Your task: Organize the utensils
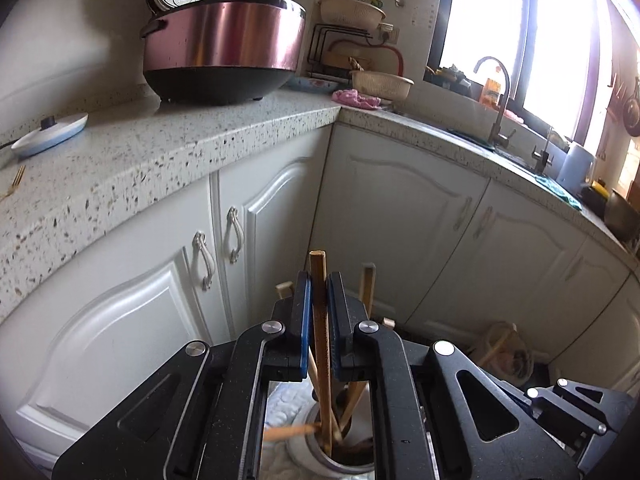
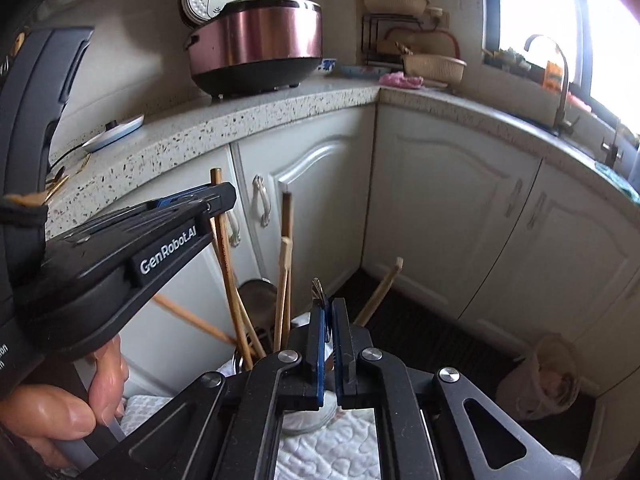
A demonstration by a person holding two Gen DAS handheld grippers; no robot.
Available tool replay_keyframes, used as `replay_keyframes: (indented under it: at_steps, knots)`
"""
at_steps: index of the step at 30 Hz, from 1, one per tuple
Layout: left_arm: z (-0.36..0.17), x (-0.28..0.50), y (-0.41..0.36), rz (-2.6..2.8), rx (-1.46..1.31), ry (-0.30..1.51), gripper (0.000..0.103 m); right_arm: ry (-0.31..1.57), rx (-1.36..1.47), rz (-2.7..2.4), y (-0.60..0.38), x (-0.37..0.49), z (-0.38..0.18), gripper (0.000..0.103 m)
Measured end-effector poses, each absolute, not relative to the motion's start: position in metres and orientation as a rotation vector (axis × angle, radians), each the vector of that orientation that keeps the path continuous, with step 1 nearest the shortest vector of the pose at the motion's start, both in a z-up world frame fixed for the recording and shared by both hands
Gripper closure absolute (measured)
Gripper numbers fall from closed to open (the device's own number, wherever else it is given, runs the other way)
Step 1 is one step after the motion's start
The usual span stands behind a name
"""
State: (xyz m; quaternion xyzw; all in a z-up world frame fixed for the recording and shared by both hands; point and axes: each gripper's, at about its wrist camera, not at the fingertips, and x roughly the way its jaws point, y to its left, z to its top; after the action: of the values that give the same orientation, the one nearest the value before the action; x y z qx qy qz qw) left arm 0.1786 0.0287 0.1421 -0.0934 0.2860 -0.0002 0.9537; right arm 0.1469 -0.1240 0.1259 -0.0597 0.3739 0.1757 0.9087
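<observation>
Left wrist view showed the left gripper (image 1: 319,284) clamping a chopstick (image 1: 320,320) upright over the holder (image 1: 340,464) — likely for dropping in; the right gripper (image 2: 329,312) pinched a thin metal utensil (image 2: 318,289).

The utensil holder (image 1: 340,452) stands on a quilted mat (image 2: 340,456), before the cabinet doors (image 1: 256,240). Chopsticks (image 2: 286,280) stand in it. The countertop (image 1: 160,160) lies above and behind the holder; on it sits a rice cooker (image 1: 224,48).
</observation>
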Motion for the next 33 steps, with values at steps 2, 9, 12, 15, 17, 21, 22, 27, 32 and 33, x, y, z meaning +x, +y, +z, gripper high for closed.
replay_keyframes:
  at_steps: [2,9,12,15,17,21,22,27,32,33]
  knots:
    - [0.140,0.176,0.029,-0.007,-0.198,0.598,0.097,0.787,-0.101,0.371,-0.127,0.145,0.126,0.100]
    - [0.139,0.161,0.032,-0.021,-0.215,0.657,0.087,0.796,-0.010,0.386,-0.148,0.127,0.132,0.073]
    - [0.141,0.152,0.036,-0.022,-0.228,0.658,0.053,0.793,0.004,0.381,-0.156,0.116,0.135,0.073]
    - [0.142,0.138,0.040,-0.021,-0.234,0.664,0.052,0.788,0.005,0.375,-0.161,0.103,0.135,0.073]
    - [0.141,0.133,0.041,-0.019,-0.228,0.675,0.051,0.789,-0.003,0.356,-0.164,0.094,0.131,0.072]
    - [0.137,0.118,0.040,-0.005,-0.210,0.695,0.051,0.788,-0.002,0.334,-0.165,0.082,0.125,0.066]
    - [0.135,0.114,0.040,-0.002,-0.208,0.700,0.051,0.788,-0.003,0.326,-0.165,0.080,0.123,0.064]
    - [0.126,0.096,0.035,0.011,-0.176,0.717,0.051,0.797,-0.012,0.285,-0.163,0.071,0.115,0.061]
    - [0.121,0.083,0.033,0.022,-0.163,0.725,0.051,0.815,-0.026,0.258,-0.158,0.067,0.108,0.061]
    - [0.120,0.081,0.033,0.023,-0.161,0.726,0.051,0.816,-0.026,0.255,-0.158,0.066,0.108,0.061]
